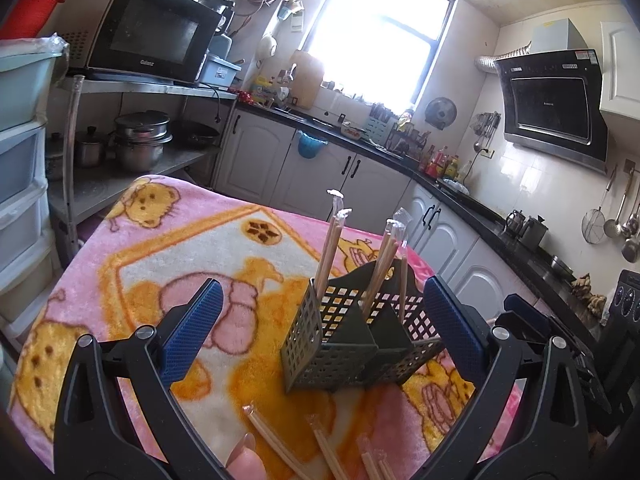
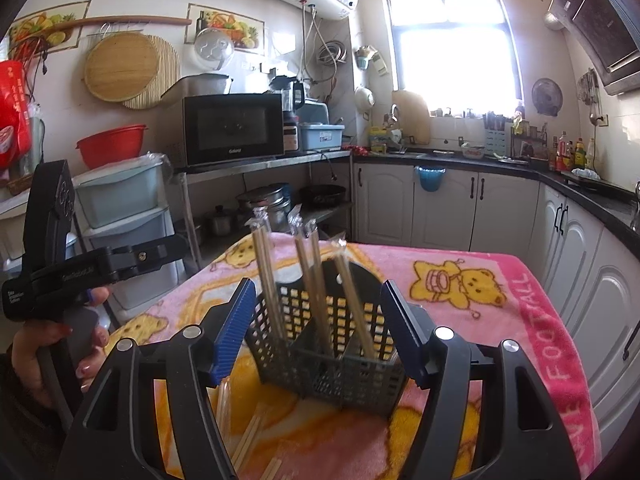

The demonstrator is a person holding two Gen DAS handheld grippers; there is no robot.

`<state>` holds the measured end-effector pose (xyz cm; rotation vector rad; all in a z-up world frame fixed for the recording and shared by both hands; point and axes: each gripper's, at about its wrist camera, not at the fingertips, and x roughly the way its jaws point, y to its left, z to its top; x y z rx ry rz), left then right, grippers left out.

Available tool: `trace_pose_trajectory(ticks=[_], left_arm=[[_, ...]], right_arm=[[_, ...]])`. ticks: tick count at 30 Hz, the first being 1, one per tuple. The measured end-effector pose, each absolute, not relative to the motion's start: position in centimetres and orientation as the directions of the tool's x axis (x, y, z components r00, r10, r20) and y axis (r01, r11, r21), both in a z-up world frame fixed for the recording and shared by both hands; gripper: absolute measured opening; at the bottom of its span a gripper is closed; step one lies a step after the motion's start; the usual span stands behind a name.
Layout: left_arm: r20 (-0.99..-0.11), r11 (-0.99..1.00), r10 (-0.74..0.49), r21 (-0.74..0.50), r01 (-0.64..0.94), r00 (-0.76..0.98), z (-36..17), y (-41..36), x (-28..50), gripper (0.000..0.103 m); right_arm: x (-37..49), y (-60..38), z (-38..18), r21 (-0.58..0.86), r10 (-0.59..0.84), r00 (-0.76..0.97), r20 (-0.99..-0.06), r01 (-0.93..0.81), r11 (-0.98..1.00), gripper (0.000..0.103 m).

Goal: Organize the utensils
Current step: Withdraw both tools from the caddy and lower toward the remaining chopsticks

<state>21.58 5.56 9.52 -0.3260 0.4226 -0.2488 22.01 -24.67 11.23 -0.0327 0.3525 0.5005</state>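
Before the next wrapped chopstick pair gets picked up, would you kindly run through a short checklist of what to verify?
1. Left gripper free to grasp: ok, jaws wide with no pad pressing on anything.
2. Right gripper free: cannot tell; its jaws flank the utensil basket, contact unclear.
3. Basket upright on the pink blanket: ok.
4. Chopsticks already in the basket standing, not fallen out: ok.
5. Loose chopsticks left to sort: ok, several lie on the blanket in front of the basket.
6. Room in the basket: ok, the compartments look only partly filled.
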Motion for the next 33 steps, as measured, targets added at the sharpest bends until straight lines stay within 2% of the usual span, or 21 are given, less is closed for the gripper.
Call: trace_pose_trajectory(ticks=[16,33], left_arm=[[-0.428,0.923,-0.302,-0.354,0.15,0.852,6.7,5.0,20.6,0.092],[-0.551,0.94,-0.286,-0.32,0.118,0.784,2.7,3.7,21.3,0.092]], right_arm=[[20.2,-23.8,7.6,0.065,0.476,0.749,-0.46,-0.507,0.86,0.062],[19.8,-23.7,2.8,0.103,0.469,0.64,-0.608,-0.522,0.846,0.062]])
